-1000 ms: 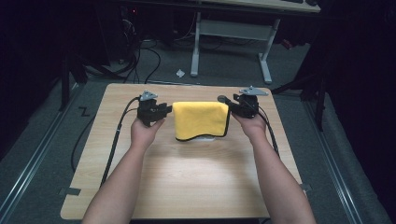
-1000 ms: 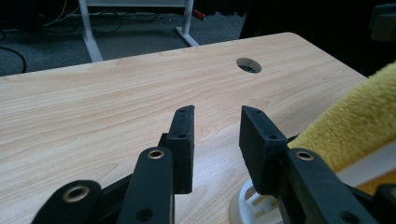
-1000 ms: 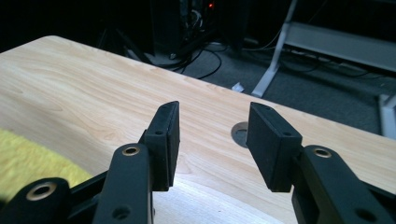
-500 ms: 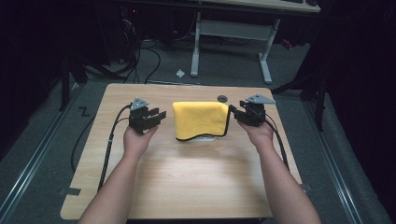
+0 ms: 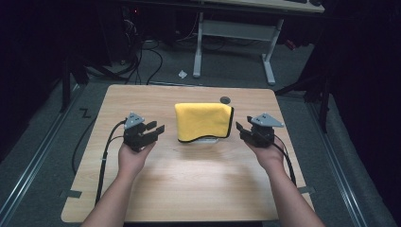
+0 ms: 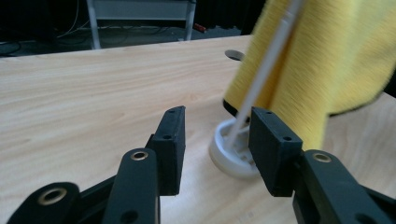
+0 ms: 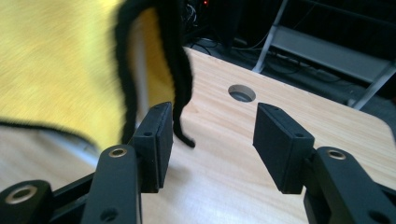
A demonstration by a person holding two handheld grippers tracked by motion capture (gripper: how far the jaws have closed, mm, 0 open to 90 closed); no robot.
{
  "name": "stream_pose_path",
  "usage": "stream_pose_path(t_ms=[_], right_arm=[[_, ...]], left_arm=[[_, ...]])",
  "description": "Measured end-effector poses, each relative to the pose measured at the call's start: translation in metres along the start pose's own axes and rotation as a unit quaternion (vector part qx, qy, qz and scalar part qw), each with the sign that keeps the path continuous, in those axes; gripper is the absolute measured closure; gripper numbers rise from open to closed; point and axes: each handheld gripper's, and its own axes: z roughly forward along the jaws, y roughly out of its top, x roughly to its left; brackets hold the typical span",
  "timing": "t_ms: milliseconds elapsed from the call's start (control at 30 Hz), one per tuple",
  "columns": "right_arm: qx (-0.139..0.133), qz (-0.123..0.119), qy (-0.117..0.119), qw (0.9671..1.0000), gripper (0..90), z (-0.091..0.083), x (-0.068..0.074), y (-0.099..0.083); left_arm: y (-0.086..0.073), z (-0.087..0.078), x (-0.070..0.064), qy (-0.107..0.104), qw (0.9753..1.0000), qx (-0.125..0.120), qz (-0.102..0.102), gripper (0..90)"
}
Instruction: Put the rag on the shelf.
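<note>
A yellow cloth [image 5: 204, 121] with a black edge hangs draped over a white stand [image 5: 206, 140] near the middle of the wooden table [image 5: 189, 179]. In the left gripper view the yellow cloth [image 6: 327, 60] falls over a thin white rod [image 6: 261, 79] that rises from a round white base [image 6: 229, 151]. My left gripper [image 5: 155, 130] is open, to the left of the cloth and apart from it. To the cloth's right, my right gripper [image 5: 240, 128] is open with nothing between its jaws. The cloth's black edge [image 7: 175, 70] dangles just ahead of it.
A round hole [image 5: 225, 100] sits in the table behind the cloth. Cables [image 5: 106, 156] trail from both grippers over the table's sides. A white desk frame [image 5: 231, 33] and loose cables lie on the dark floor beyond the far edge.
Both grippers have let go of the cloth and drawn back, outward and toward me. The cloth stays draped on the stand.
</note>
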Motion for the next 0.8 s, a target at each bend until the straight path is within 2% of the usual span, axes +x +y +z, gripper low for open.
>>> stream_pose_path(t_ms=[67,167,233,333,400,467,567,600,633,667,700,733,800], right_arm=[[-0.014,-0.009,0.001,0.9999,48.8,-0.011,0.008,-0.007],[-0.01,-0.013,0.004,0.9999,49.5,-0.025,0.021,-0.019],[-0.01,-0.017,0.009,0.9998,49.9,-0.034,0.031,-0.028],[0.002,-0.022,0.02,0.9995,50.9,-0.044,0.046,-0.045],[0.013,-0.023,0.02,0.9995,53.0,-0.048,0.056,-0.058],[0.027,-0.03,0.02,0.999,52.8,-0.05,0.064,-0.072],[0.041,-0.006,0.037,0.9985,51.5,-0.054,0.077,-0.094],[0.047,-0.006,0.044,0.9979,51.4,-0.055,0.082,-0.1],[0.055,-0.015,0.053,0.997,51.2,-0.055,0.087,-0.104],[0.06,-0.025,0.06,0.9961,50.6,-0.054,0.091,-0.106],[0.062,-0.033,0.061,0.9957,49.7,-0.053,0.093,-0.107],[0.062,-0.036,0.061,0.9956,49.3,-0.052,0.094,-0.107],[0.062,-0.039,0.062,0.9954,48.9,-0.048,0.094,-0.107]], left_arm=[[-0.008,-0.008,-0.007,-0.003,1.0,-0.002,0.002,55.9],[-0.025,-0.018,-0.019,-0.012,0.9999,0.006,0.007,53.6],[-0.038,-0.024,-0.027,-0.016,0.9996,0.018,0.013,52.5],[-0.058,-0.033,-0.039,-0.03,0.9988,0.037,0.012,51.2],[-0.07,-0.036,-0.047,-0.028,0.9974,0.06,0.026,50.2],[-0.081,-0.039,-0.054,-0.032,0.9962,0.08,0.017,49.3],[-0.098,-0.045,-0.066,-0.036,0.996,0.082,0.006,48.2],[-0.102,-0.044,-0.069,-0.038,0.9952,0.09,0.002,49.6],[-0.103,-0.041,-0.073,-0.04,0.9936,0.106,0.005,50.2],[-0.101,-0.038,-0.076,-0.041,0.9925,0.113,0.024,48.9],[-0.1,-0.036,-0.078,-0.033,0.992,0.114,0.045,48.0],[-0.099,-0.035,-0.079,-0.027,0.9918,0.113,0.052,47.5],[-0.099,-0.035,-0.077,-0.032,0.9925,0.109,0.045,46.9]])
